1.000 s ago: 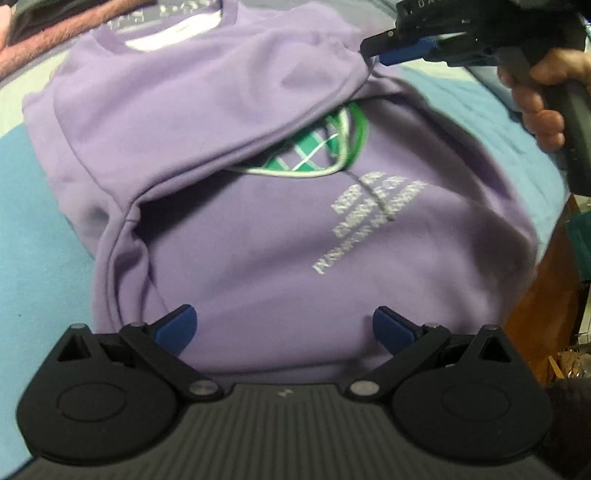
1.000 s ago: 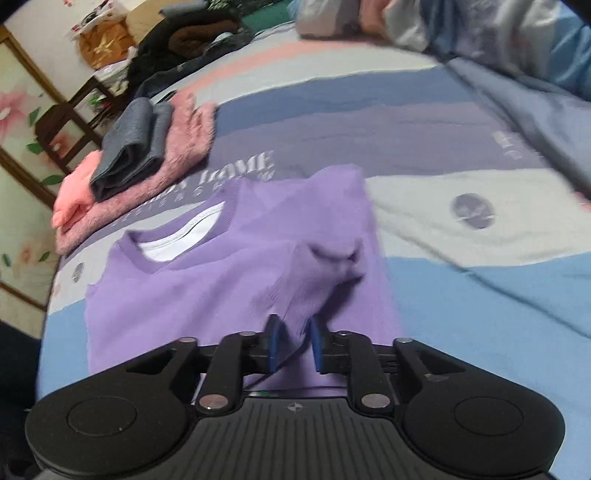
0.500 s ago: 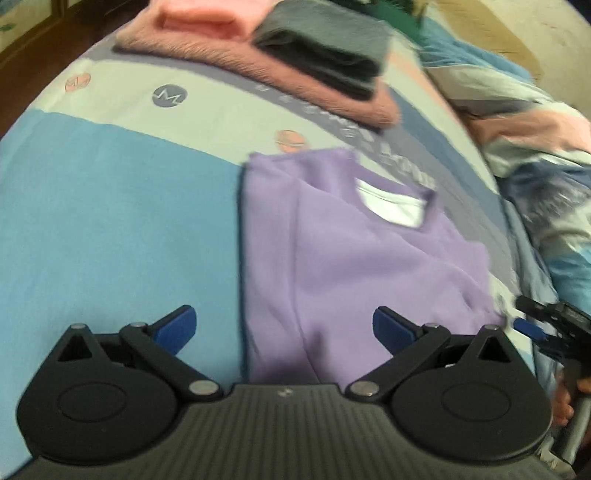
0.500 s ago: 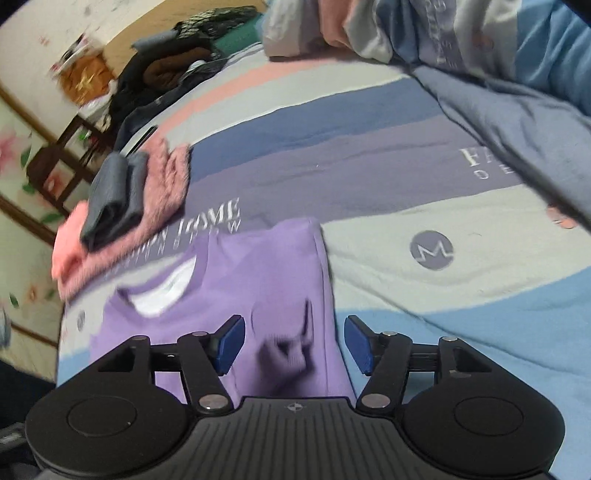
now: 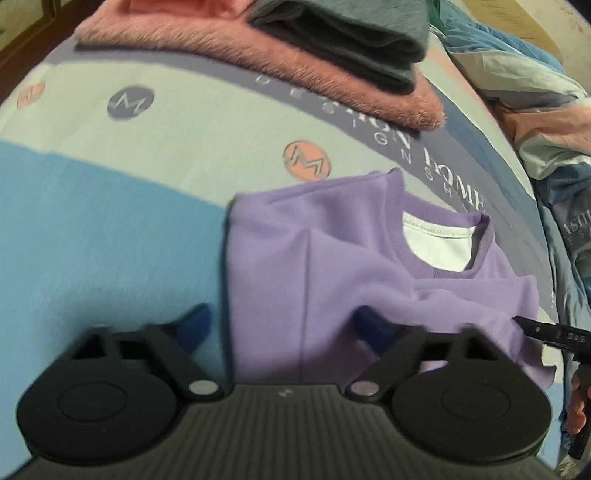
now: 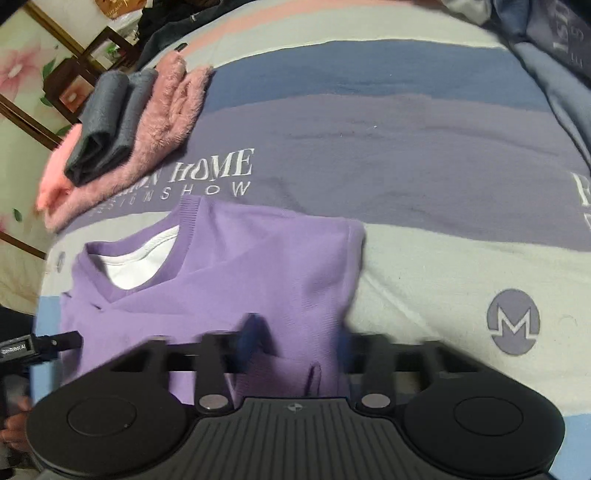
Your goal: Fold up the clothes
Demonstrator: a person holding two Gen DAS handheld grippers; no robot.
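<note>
A purple sweatshirt (image 5: 332, 273) with a white inner collar lies partly folded on the bed, sleeves laid across the chest; it also shows in the right wrist view (image 6: 240, 273). My left gripper (image 5: 282, 325) is open and empty, its jaws straddling the shirt's left edge near the hem. My right gripper (image 6: 299, 339) is open and empty over the shirt's right side. The right gripper's tip shows at the right of the left wrist view (image 5: 546, 332), and the left gripper's tip at the left of the right wrist view (image 6: 48, 345).
A folded stack of a pink fuzzy garment (image 5: 266, 66) with a dark grey one (image 5: 351, 33) on top lies beyond the collar, also in the right wrist view (image 6: 110, 125). Rumpled bedding (image 5: 546, 122) piles at the right. The striped bedsheet (image 6: 424, 155) surrounds the shirt.
My right gripper let go of the purple sleeve and opened. My left gripper swung from the hem side to the shirt's left edge, now facing the collar. The printed chest is now covered.
</note>
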